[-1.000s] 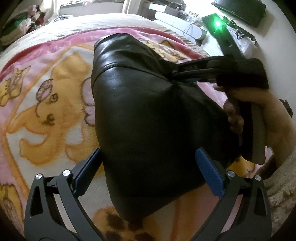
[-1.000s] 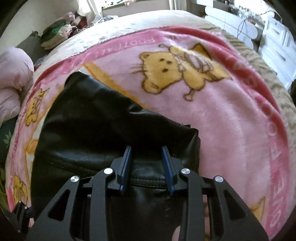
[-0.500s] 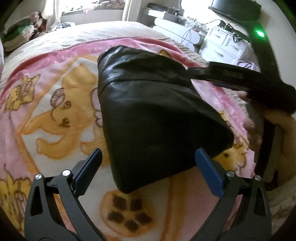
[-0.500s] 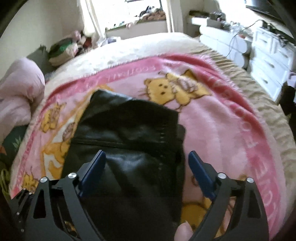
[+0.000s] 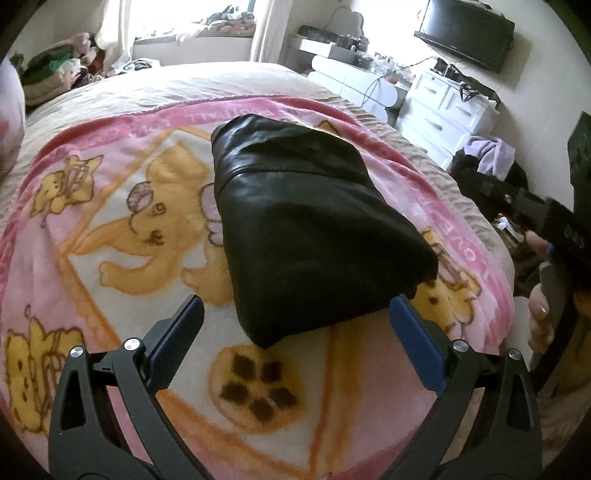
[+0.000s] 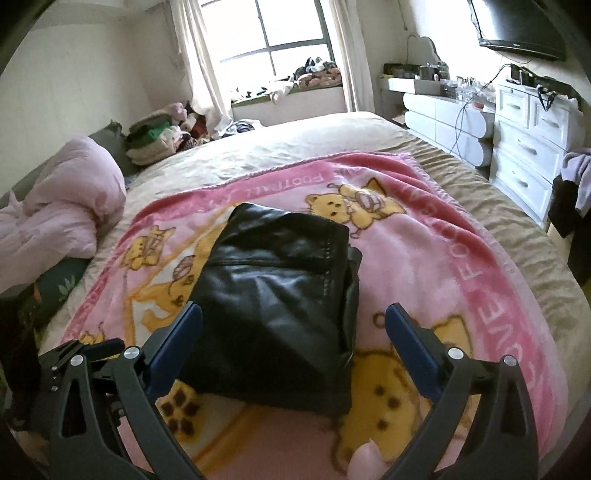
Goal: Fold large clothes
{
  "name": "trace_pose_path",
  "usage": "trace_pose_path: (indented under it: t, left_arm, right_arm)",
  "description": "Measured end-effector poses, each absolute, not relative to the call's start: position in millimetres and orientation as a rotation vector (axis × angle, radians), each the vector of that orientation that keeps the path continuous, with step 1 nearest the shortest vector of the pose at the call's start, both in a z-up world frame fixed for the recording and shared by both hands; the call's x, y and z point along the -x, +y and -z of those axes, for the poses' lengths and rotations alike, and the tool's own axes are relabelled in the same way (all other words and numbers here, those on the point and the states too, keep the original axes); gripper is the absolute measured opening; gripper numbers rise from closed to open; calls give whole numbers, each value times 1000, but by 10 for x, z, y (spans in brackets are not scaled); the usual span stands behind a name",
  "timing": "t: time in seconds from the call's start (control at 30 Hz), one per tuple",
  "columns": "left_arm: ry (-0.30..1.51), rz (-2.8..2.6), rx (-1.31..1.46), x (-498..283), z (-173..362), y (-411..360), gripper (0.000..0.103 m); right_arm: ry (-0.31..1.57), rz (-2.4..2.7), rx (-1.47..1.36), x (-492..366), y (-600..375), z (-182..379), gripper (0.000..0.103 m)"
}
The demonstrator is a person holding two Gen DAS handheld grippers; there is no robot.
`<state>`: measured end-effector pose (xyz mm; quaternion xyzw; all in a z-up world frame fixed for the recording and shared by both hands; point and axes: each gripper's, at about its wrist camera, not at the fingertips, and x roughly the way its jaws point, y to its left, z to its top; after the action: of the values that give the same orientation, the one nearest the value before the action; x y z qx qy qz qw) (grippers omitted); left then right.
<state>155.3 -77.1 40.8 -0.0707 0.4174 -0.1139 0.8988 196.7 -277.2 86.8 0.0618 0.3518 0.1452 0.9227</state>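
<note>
Black leather garment (image 6: pixel 280 306) lies folded into a compact stack on the pink cartoon blanket (image 6: pixel 424 258), mid-bed. Fold looks done, maybe just tidying left. Right hand-held gripper (image 6: pixel 293 349) has just been opening, jaws now wide w/ nothing gripped; left hand-held gripper (image 5: pixel 295 339) also spread wide, empty. Bed (image 6: pixel 332 136) w/ beige cover; white drawers (image 6: pixel 524 147), window (image 6: pixel 280 37), wall TV (image 5: pixel 465 33) around.

Both wrist cameras look steeply down along their fingers, from close above the bed. They share the folded black leather garment (image 5: pixel 314 221) (image 6: pixel 280 306) on the pink cartoon blanket (image 5: pixel 122 206) (image 6: pixel 424 258).
</note>
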Motion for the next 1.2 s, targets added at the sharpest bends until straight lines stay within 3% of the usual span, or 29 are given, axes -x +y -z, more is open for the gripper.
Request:
trace_pose_path:
  t: [0.7, 1.2]
  left_arm:
    - [843, 211, 150, -1106, -378, -626, 94]
    - [809, 187, 148, -923, -208, -489, 94]
  right_arm:
    - [699, -301, -117, -1316, -2611, -668, 99]
    - [555, -271, -55, -913, -2513, -588, 99]
